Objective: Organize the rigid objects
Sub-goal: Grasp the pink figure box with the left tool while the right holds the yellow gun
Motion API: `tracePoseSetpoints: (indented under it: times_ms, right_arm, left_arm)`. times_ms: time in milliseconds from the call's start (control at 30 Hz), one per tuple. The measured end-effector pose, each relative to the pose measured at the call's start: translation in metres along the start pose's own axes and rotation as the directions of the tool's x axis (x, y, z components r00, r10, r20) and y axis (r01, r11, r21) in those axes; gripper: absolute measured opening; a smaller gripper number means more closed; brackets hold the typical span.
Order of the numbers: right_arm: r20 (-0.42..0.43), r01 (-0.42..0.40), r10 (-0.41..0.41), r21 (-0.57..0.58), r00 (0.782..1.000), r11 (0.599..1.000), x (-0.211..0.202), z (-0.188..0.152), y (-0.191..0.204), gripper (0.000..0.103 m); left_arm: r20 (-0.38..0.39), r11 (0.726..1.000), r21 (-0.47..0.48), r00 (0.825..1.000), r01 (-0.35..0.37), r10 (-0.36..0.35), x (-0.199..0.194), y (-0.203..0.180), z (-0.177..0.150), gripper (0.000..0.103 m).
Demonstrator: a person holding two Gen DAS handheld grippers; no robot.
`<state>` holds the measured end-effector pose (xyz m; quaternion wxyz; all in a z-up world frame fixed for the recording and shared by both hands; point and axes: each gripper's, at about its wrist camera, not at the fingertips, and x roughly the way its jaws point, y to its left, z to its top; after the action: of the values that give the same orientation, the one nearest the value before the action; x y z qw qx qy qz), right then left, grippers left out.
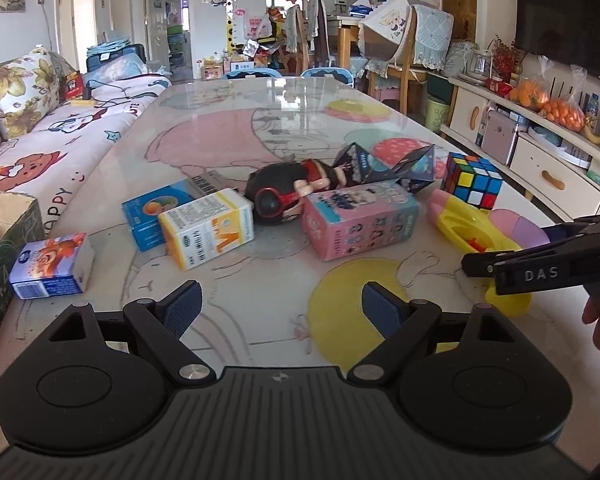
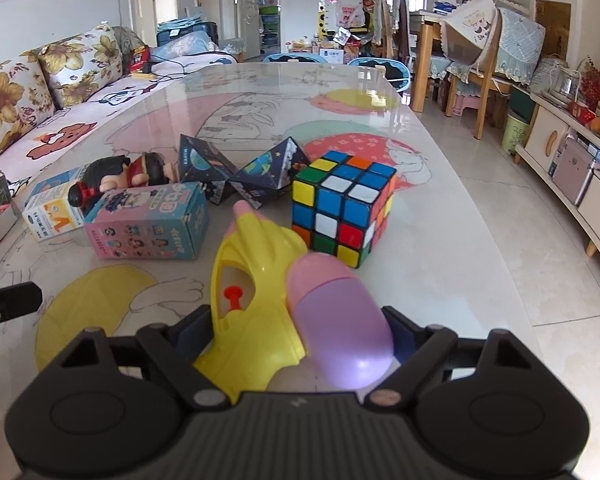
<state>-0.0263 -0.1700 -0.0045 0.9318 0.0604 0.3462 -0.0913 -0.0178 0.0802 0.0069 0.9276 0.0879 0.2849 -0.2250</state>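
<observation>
The right tongs (image 2: 300,332) straddle the yellow toy water gun (image 2: 256,300) on the bench (image 2: 440,240), its long axis running away from them; whether they clamp it I cannot tell. The left tongs (image 1: 280,312) gape, empty, farther off.

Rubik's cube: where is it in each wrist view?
Left wrist: Rubik's cube right of centre, far side of the table, behind the yellow toy.
Right wrist: Rubik's cube centre, just beyond the yellow toy.
Shared landmark: pink box.
</observation>
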Motion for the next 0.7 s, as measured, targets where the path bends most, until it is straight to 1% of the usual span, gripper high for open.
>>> tracePoseSetpoints:
  times_ms: [200, 267, 433, 600, 700]
  right_arm:
    - [-0.002, 0.045, -0.045, 0.014, 0.999, 0.999, -0.001, 0.000, -0.008, 0.088]
    - [-0.002, 0.048, -0.048, 0.011, 0.999, 0.999, -0.001, 0.000, -0.009, 0.088]
    - [-0.002, 0.043, -0.043, 0.007, 0.999, 0.999, -0.001, -0.001, -0.010, 0.088]
    - [-0.004, 0.032, -0.032, 0.005, 0.999, 0.999, -0.001, -0.001, -0.011, 0.088]
    - [-0.004, 0.028, -0.028, -0.003, 1.000, 1.000, -0.001, -0.001, -0.011, 0.088]
  left_arm:
    - [0.005, 0.999, -0.042, 1.000, 0.028, -0.028, 0.017, -0.032, 0.011, 0.103]
    - [0.010, 0.998, -0.055, 1.000, 0.023, -0.022, 0.025, -0.043, 0.017, 0.103]
    - [0.009, 0.991, -0.130, 1.000, 0.017, -0.016, 0.049, -0.063, 0.034, 0.103]
    - [0.000, 0.992, -0.120, 1.000, -0.025, 0.025, 0.067, -0.077, 0.047, 0.103]
    - [-0.015, 0.992, -0.117, 0.999, -0.051, 0.049, 0.079, -0.077, 0.050, 0.103]
